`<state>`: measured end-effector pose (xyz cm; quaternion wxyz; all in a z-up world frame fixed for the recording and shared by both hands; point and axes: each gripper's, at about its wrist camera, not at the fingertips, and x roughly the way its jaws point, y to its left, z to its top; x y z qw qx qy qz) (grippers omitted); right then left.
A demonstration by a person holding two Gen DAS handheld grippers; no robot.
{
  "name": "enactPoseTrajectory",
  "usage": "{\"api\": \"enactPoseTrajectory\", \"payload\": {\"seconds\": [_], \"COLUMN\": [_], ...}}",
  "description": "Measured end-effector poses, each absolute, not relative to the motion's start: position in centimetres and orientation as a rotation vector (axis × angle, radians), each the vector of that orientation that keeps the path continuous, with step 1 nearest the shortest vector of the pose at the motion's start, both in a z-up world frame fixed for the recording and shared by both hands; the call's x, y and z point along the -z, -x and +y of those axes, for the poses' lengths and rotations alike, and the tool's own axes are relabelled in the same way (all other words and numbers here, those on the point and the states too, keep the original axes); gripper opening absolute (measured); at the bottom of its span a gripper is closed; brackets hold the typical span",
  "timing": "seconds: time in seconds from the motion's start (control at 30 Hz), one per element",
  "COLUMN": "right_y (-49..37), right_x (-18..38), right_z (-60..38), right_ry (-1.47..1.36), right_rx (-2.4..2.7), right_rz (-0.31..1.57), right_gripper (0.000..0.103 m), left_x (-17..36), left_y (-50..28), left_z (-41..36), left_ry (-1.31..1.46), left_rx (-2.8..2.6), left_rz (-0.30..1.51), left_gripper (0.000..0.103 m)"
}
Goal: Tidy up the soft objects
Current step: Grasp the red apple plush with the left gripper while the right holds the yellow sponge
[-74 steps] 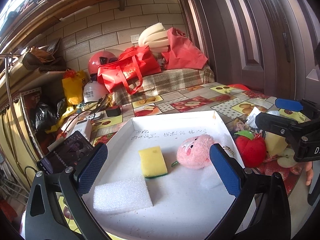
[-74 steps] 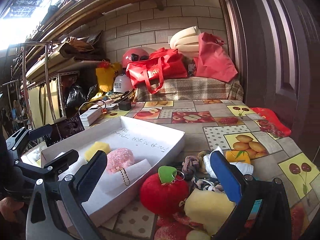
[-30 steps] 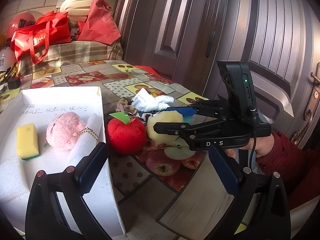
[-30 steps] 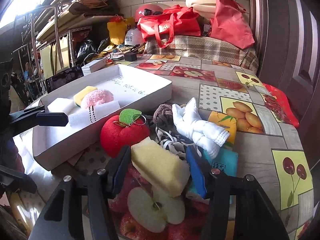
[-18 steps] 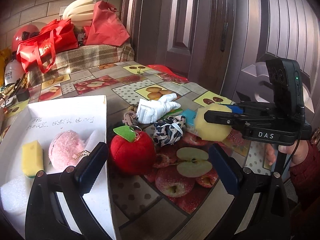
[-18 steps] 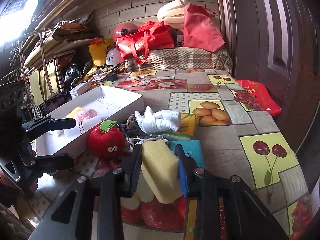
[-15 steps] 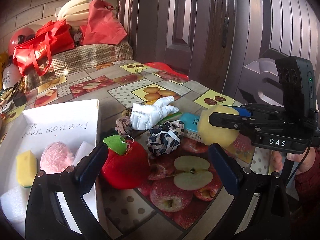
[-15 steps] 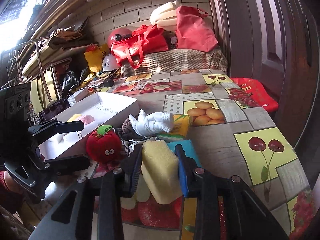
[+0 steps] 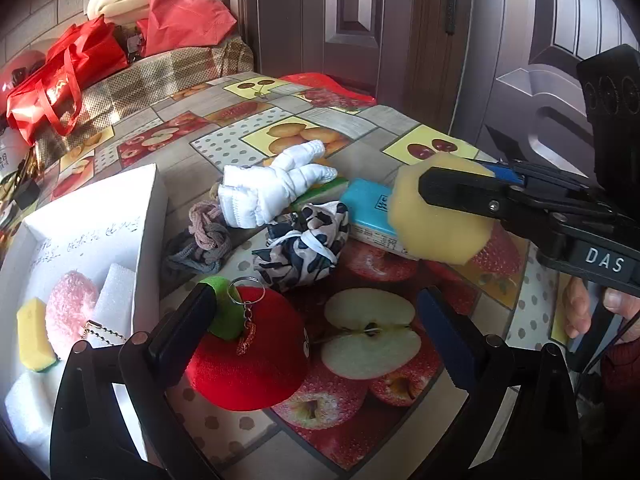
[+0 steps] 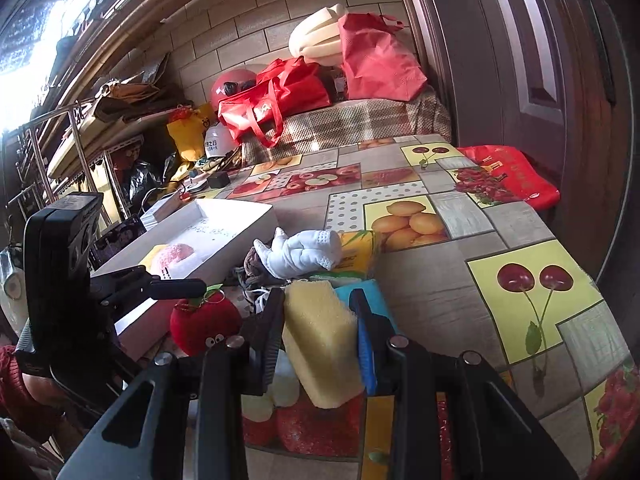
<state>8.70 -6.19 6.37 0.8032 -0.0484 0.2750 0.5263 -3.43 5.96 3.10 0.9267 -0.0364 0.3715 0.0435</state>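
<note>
My right gripper [image 10: 320, 310] is shut on a yellow sponge [image 10: 320, 340] and holds it off the fruit-print tablecloth; in the left wrist view this gripper [image 9: 452, 180] and the sponge [image 9: 440, 220] hang at the right. My left gripper [image 9: 316, 332] is open just above a red apple plush [image 9: 248, 360], whose green leaf is by the left finger. The white box [image 9: 148, 216] at the left holds a pink plush [image 9: 68, 308], a small yellow sponge [image 9: 32, 340] and white foam pieces. A white plush glove [image 9: 276, 192], a black-and-white scrunchie [image 9: 304, 248] and braided hair ties [image 9: 208, 232] lie between.
A blue packet [image 9: 372, 216] and a green-edged pad lie beside the glove. Red bags [image 10: 280, 100] sit on a plaid-covered bench at the back, with a dark door [image 9: 360, 20] on the right. A red bag [image 10: 508, 176] lies at the table's far right edge.
The right gripper closed on the yellow sponge and raised it from the table. The left gripper swung from over the white box to above the red apple plush.
</note>
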Motion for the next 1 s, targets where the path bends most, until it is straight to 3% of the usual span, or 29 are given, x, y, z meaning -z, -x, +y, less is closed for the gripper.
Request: {"api": "enactPoseTrajectory", "payload": {"seconds": [0.2,0.37,0.7,0.8,0.87,1.0], "right_y": [-8.8,-8.7,-8.8,-8.7,-8.7,-8.7], "right_x": [-6.3,-6.3,-6.3,-6.3,-6.4,-6.4], "right_z": [-6.3,-6.3,-6.1,-6.1,-6.1,-6.1], "right_ry": [0.097,0.101,0.102,0.103,0.104,0.105], "right_rx": [-1.123,-1.127,-1.132,-1.131,-1.132,-1.131], "right_rz": [0.591,0.591,0.595,0.593,0.592,0.582], "right_gripper": [0.033,0.033,0.033,0.033,0.033,0.033], "left_x": [-5.9,-4.8,-1.9,-1.1,-0.6,-0.6], "left_y": [5.7,4.9,3.9,4.0,3.8,4.0], "left_z": [6.0,7.8,4.2,3.8,4.0,4.1], "left_ry": [0.053,0.124,0.001,-0.026,-0.012,0.011], "left_rx": [-0.180,-0.131,-0.115,-0.119,-0.108,-0.082], "left_rz": [0.623,0.729,0.819,0.842,0.870,0.856], "left_gripper": [0.101,0.101,0.099,0.089,0.074,0.064]}}
